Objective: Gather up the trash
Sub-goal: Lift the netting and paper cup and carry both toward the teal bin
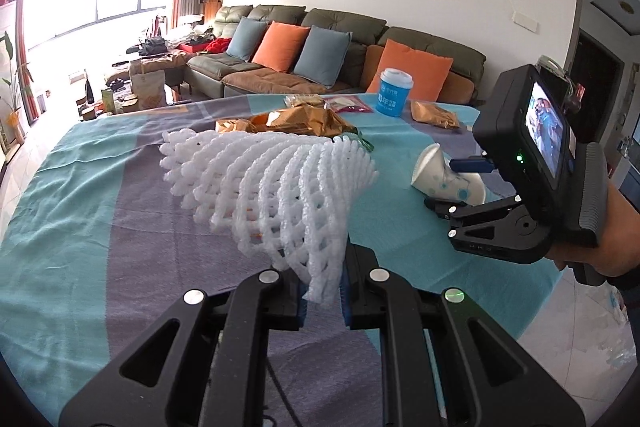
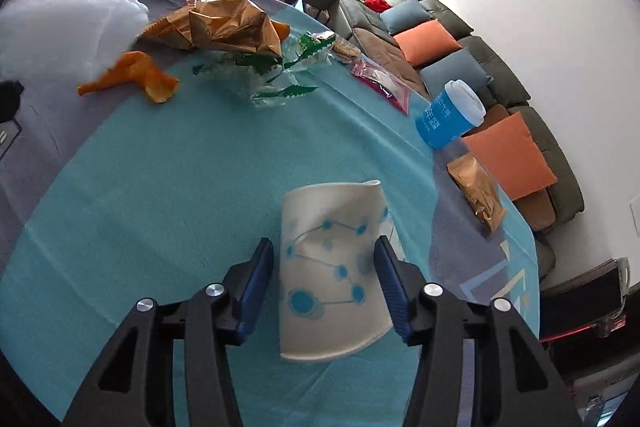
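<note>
My left gripper (image 1: 324, 301) is shut on the lower corner of a white foam net sleeve (image 1: 272, 179), which fans out above the striped teal and grey tablecloth (image 1: 80, 227). The same net shows as a white blur (image 2: 60, 15) in the right wrist view. A squashed white paper cup (image 2: 328, 267) with blue dots lies on its side between the blue pads of my right gripper (image 2: 323, 243), which press its sides. In the left wrist view the cup (image 1: 444, 179) sits at the table's right, with the right gripper (image 1: 442, 207) low behind it and a hand (image 1: 600, 243) holding it.
More litter lies further back: a crumpled gold foil wrapper (image 2: 228, 23), an orange scrap (image 2: 136, 75), clear plastic with green leaves (image 2: 276, 75), a red zip bag (image 2: 380, 83), a blue lidded cup (image 2: 450, 115) and a gold sachet (image 2: 478, 193). A sofa (image 1: 340, 27) stands beyond the table.
</note>
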### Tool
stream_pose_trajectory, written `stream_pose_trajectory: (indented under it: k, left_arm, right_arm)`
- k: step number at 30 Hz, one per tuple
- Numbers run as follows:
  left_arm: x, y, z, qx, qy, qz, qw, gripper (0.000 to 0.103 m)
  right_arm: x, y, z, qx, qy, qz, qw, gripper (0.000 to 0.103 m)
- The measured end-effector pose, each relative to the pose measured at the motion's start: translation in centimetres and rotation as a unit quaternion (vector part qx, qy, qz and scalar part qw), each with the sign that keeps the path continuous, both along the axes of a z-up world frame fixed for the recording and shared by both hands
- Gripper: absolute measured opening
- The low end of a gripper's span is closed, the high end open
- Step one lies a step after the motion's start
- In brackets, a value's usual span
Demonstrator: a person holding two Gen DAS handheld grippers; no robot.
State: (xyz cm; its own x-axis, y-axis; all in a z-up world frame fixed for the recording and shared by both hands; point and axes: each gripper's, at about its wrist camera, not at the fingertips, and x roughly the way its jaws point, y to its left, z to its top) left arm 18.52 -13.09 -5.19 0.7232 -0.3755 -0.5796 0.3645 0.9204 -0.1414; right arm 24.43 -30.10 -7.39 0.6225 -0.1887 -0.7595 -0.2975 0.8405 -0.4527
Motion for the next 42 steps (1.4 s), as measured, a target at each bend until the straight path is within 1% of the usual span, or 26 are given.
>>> stream_pose_trajectory:
  k: [2, 3, 5, 8, 11, 12, 14, 17, 19, 22, 25, 29, 31, 34, 39, 42]
  left_arm:
    - [-0.3, 0.3, 0.2, -0.002, -0.002, 0.003, 1.0000, 0.013]
    - [-0.4, 0.5, 0.3, -0.002, -0.004, 0.004, 1.0000, 0.013]
    - [-0.6, 0.9, 0.5, -0.003, -0.005, 0.008, 1.0000, 0.013]
    - [-0.8, 1.5, 0.8, -0.007, -0.007, 0.014, 0.9998, 0.013]
    - [-1.3, 1.9, 1.4, -0.010, -0.015, 0.020, 0.9996, 0.013]
    - [-1.6, 2.2, 1.6, -0.013, -0.018, 0.023, 0.9995, 0.013]
    - [-2.0, 2.9, 2.1, -0.018, -0.023, 0.028, 0.9992, 0.013]
    - [-2.8, 4.2, 3.0, -0.024, -0.034, 0.038, 0.9984, 0.013]
    - [-3.7, 5.1, 3.9, -0.025, -0.046, 0.049, 0.9974, 0.013]
    - [-4.8, 6.9, 4.8, -0.028, -0.059, 0.069, 0.9955, 0.013]
    - [-6.1, 9.0, 5.6, -0.028, -0.069, 0.092, 0.9929, 0.013]
    - [-7.4, 12.4, 6.3, -0.024, -0.083, 0.129, 0.9879, 0.013]
    - [-8.3, 14.1, 6.6, -0.022, -0.088, 0.149, 0.9847, 0.013]
    - [-9.7, 16.6, 7.1, -0.017, -0.094, 0.178, 0.9793, 0.013]
    - [-11.9, 20.9, 8.2, -0.004, -0.109, 0.227, 0.9677, 0.013]
    - [-12.9, 23.6, 8.5, 0.004, -0.110, 0.257, 0.9601, 0.013]
  right_arm:
    - [-0.1, -0.1, 0.3, -0.002, -0.007, -0.002, 1.000, 0.041]
    - [-0.2, -0.1, 0.4, 0.001, -0.010, -0.002, 1.000, 0.036]
    - [-0.5, -0.2, 0.8, 0.002, -0.019, -0.002, 1.000, 0.035]
    - [-0.8, -0.5, 1.8, 0.025, -0.027, -0.010, 0.999, 0.033]
    - [-1.2, -1.0, 3.3, 0.076, -0.038, -0.013, 0.996, 0.033]
    - [-1.5, -1.2, 4.2, 0.106, -0.044, -0.012, 0.993, 0.033]
    - [-2.1, -1.2, 5.8, 0.157, -0.055, -0.007, 0.986, 0.033]
    - [-3.3, 0.0, 8.3, 0.208, -0.079, 0.011, 0.975, 0.033]
    - [-4.1, 1.1, 9.9, 0.246, -0.093, 0.030, 0.964, 0.033]
    - [-5.0, 3.1, 11.5, 0.290, -0.103, 0.059, 0.949, 0.033]
    - [-5.5, 5.8, 12.8, 0.335, -0.103, 0.094, 0.932, 0.033]
    - [-5.6, 9.6, 13.7, 0.366, -0.096, 0.134, 0.916, 0.033]
    - [-5.4, 11.6, 14.0, 0.387, -0.087, 0.154, 0.905, 0.033]
    - [-5.3, 14.4, 14.2, 0.402, -0.078, 0.178, 0.895, 0.033]
    - [-5.2, 19.1, 14.7, 0.422, -0.062, 0.218, 0.878, 0.033]
    - [-5.0, 22.1, 14.6, 0.437, -0.048, 0.238, 0.866, 0.033]
